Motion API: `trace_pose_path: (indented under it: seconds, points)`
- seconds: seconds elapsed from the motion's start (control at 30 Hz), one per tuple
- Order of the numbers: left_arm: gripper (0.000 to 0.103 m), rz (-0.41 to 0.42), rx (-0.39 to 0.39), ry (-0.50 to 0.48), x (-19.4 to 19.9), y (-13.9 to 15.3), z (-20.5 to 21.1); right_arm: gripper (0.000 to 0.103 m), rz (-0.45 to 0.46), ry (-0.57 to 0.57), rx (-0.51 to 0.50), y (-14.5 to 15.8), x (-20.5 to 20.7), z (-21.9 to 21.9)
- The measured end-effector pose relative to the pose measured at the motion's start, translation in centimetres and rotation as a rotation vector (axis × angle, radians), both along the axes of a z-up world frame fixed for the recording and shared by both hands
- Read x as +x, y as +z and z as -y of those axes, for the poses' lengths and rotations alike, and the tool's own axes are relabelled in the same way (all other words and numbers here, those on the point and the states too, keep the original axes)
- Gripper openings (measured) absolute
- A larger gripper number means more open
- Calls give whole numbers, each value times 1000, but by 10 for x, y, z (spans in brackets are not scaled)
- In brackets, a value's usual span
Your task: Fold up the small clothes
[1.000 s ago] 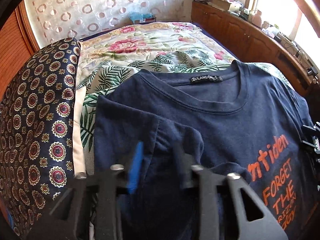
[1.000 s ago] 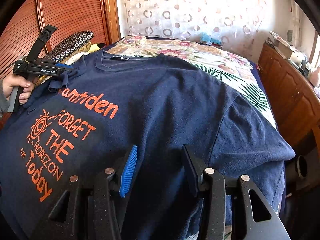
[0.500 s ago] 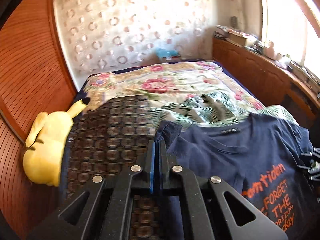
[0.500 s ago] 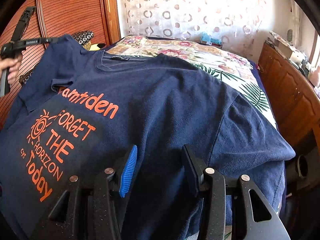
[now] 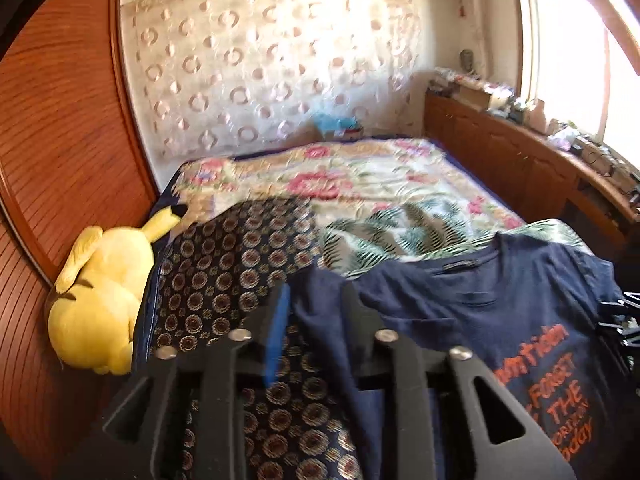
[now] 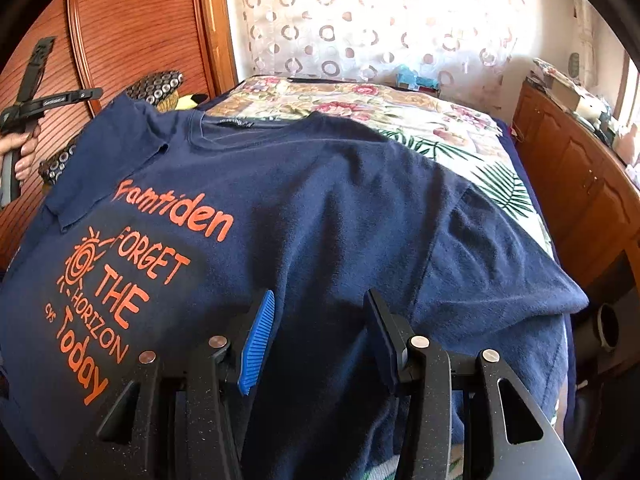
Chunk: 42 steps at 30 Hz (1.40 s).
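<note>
- Right tongs (image 6: 320,344): parted about halfway, pads clear of cloth, nothing gripped; poised just above the lower body of the navy T-shirt (image 6: 320,208).
- Directly under and beyond those tongs: shirt spread front-up across the bed (image 6: 400,120), orange print to the left, right sleeve (image 6: 512,272) draped off to the right.
- Left tongs (image 5: 314,320): opening, the left sleeve (image 5: 320,320) lying loose between the pads, no longer pinched.
- Beside the left tongs, to the left: patterned pillow (image 5: 224,280), then a yellow plush toy (image 5: 100,300) against the wooden panel.
- Farther ahead of both tongs: collar (image 6: 236,124), then floral quilt, then curtain.
- Handling, as a judgement: thin soft knit, light, limp, not fragile; likely to sag and crease wherever unsupported, and to drag over the quilt rather than slide cleanly.
- Best holds, probably: sleeve hem or shoulder seam on each side, where doubled fabric gives the pads something firmer; a shallow pinch at a single layer likely to slip.
</note>
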<state>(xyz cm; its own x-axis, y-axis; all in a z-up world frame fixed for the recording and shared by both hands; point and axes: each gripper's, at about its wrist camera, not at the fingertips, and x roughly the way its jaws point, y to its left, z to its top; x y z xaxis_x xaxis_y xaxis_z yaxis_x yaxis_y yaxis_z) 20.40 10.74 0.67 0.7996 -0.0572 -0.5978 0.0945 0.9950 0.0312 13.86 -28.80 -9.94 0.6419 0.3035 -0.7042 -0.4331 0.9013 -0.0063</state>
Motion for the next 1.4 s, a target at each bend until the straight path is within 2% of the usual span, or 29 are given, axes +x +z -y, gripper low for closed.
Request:
trace_pose_path:
  seconds: [0.07, 0.17, 0.37, 0.63, 0.8, 1.1, 1.4]
  points:
    - [49, 20, -26, -34, -11, 6, 5, 48, 25, -16, 3, 6, -7, 6]
    - [84, 42, -43, -68, -28, 8, 18, 48, 55, -48, 30, 15, -18, 20]
    - [85, 46, -70, -132, -60, -8, 55, 48, 94, -145, 25, 20, -37, 56]
    - [85, -85, -70, -192, -71, -59, 109, 48, 44, -254, 26, 5, -40, 94]
    - [85, -150, -54, -227, -69, -83, 132, 48, 5, -290, 21, -3, -32, 97]
    - [85, -254, -5, -250, -64, -108, 146, 48, -15, -291, 12, 2, -25, 95]
    - [88, -266, 11, -249, -64, -110, 148, 48, -19, -293, 0, 0, -22, 98]
